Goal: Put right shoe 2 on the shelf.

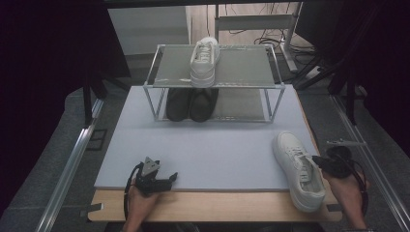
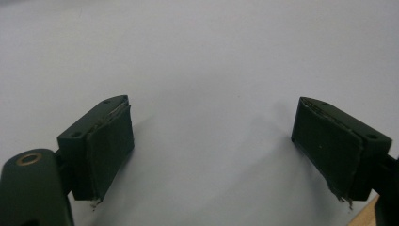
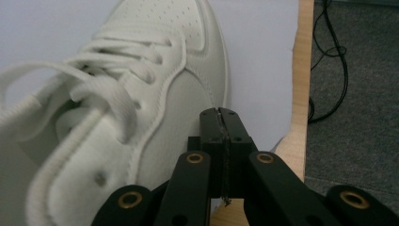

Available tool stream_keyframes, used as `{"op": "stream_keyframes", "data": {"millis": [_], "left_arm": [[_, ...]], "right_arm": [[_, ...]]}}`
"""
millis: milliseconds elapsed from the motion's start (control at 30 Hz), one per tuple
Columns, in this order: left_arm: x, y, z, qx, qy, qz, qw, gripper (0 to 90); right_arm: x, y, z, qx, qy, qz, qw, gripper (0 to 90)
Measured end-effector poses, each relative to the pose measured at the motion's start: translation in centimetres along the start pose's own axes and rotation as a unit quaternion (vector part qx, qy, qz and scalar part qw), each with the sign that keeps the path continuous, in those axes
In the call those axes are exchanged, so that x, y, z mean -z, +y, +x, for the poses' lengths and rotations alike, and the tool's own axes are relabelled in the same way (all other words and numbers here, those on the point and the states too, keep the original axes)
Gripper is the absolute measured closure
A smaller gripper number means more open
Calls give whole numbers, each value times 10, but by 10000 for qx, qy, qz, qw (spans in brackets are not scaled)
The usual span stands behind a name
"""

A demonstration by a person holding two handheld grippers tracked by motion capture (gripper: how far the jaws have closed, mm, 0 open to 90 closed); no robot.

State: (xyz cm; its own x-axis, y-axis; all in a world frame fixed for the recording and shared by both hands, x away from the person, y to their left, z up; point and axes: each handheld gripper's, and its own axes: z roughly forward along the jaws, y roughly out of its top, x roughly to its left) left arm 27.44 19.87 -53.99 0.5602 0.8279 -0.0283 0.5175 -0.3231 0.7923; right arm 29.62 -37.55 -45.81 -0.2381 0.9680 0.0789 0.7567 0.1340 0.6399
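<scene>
White sneaker (image 1: 298, 170), low-cut and laced, lies on the near right part of a pale mat (image 1: 208, 145), toe pointing away, heel hanging over the mat's front edge onto the wooden table (image 1: 217, 205). In the high view, the right gripper (image 1: 320, 162) sits just beside the sneaker's right flank. The left gripper (image 1: 167, 180) rests well apart at the near left. Beyond them stands a metal shoe rack (image 1: 159, 67), with a matching white shoe (image 1: 204, 60) on top and a pair of black shoes (image 1: 191, 104) beneath.

In the left gripper view, the jaws stand wide apart over bare mat, holding nothing.

In the right gripper view, the jaws are pressed fully together with nothing between them, close against the sneaker's smooth leather side (image 3: 141, 117), below thick flat laces and a perforated toe. With jaws this tight, a reach would likely only nudge the sneaker sideways rather than grip it.
</scene>
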Motion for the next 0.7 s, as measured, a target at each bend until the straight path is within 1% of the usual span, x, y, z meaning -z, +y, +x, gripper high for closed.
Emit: {"op": "stream_keyframes", "data": {"millis": [100,267,367,467,700], "left_arm": [[0,0,0,1,0,0,10000,128],[0,0,0,2,0,0,10000,128],[0,0,0,2,-1,1,10000,128],[0,0,0,3,-1,0,10000,128],[0,0,0,2,-1,0,10000,128]], "right_arm": [[-1,-2,0,-76,30,-5,10000,898],[-2,-1,4,-38,-28,33,10000,899],[-4,-1,6,-96,52,6,9999,899],[-5,0,11,-87,113,7,9999,899],[-11,5,25,17,225,21,9997,899]]}}
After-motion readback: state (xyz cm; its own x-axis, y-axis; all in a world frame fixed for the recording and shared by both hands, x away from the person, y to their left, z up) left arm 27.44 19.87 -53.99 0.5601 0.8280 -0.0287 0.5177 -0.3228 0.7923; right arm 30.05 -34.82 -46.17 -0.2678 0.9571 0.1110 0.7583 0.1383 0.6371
